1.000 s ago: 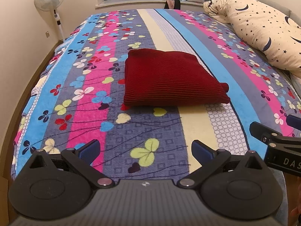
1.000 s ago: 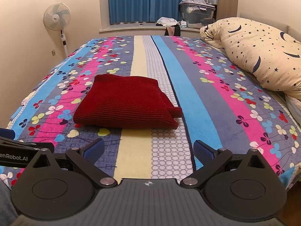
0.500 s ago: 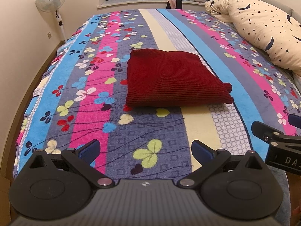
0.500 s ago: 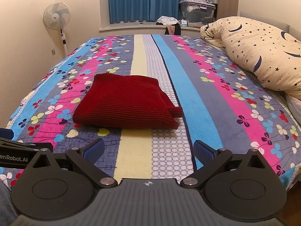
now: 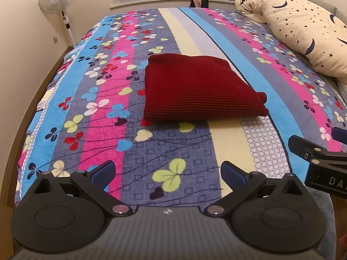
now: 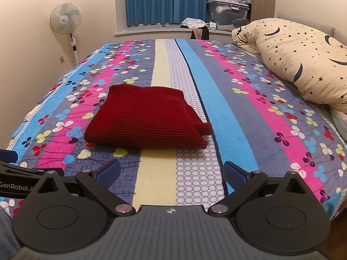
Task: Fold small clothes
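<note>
Since a second ago my left camera has tilted down a little, so the window ledge sits closer to the top of its view; the red knit garment [image 5: 199,88] has not shifted on the bed [image 5: 173,151].

From left to right: a pedestal fan [image 6: 65,21] stands on the floor by the cream wall off the bed's far left corner. Blue curtains [image 6: 164,0] hang over a window ledge beyond the far edge, with loose clothes and a clear storage bin [image 6: 227,13] on it. A cream duvet [image 6: 303,60] printed with stars and moons is bunched along the bed's right edge.

The bed carries a fleece blanket in lengthwise stripes of blue, pink, grey and cream, with clover flowers. The garment lies folded into a neat rectangle around the middle of the bed, nearer the front edge, one tab of fabric poking out at its front right corner.

I see my left gripper [image 5: 168,172] and right gripper [image 6: 171,172] both over the front edge, fingers spread wide and empty, well short of the garment.
</note>
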Demonstrator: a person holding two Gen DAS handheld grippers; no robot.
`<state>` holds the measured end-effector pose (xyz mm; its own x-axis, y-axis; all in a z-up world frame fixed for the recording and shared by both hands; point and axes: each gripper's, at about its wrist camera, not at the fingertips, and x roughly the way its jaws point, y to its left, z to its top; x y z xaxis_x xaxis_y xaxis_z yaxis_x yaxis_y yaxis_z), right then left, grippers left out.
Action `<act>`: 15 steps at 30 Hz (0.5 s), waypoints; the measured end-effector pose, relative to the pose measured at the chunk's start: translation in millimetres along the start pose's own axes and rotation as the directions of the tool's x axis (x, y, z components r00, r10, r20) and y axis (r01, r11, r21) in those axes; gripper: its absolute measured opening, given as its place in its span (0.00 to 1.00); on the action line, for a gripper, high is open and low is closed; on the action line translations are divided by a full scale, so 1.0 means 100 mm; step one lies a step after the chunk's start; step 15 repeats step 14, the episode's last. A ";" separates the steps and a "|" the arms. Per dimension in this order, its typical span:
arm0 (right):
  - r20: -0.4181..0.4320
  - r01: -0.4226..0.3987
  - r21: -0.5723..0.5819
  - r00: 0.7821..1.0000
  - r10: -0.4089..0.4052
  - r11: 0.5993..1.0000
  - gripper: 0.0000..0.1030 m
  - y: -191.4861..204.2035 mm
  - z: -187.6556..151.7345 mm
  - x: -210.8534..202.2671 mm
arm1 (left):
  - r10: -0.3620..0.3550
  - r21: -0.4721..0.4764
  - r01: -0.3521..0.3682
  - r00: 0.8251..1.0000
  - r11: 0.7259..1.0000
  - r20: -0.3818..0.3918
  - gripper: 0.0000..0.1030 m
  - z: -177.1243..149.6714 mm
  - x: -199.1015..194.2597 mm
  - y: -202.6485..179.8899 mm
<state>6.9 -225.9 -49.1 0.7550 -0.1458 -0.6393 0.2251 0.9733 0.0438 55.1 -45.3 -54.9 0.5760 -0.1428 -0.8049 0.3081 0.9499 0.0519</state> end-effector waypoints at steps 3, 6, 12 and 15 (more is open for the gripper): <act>0.000 0.000 0.001 1.000 0.000 1.000 0.97 0.00 0.00 0.00 | -0.012 -0.003 0.012 1.000 1.000 -0.008 1.00 -0.01 0.01 0.00; 0.001 0.000 0.000 1.000 0.000 1.000 0.97 0.00 0.00 0.00 | -0.011 -0.002 0.011 1.000 1.000 -0.007 1.00 -0.01 0.01 0.00; -0.005 -0.007 -0.001 1.000 0.007 1.000 0.97 -0.01 -0.01 0.03 | -0.031 -0.006 0.031 0.999 0.999 -0.009 1.00 -0.02 0.01 0.02; -0.008 -0.012 -0.001 1.000 0.012 1.000 0.97 -0.01 0.00 0.06 | -0.025 0.000 0.025 1.000 1.000 -0.009 1.00 -0.02 0.01 0.01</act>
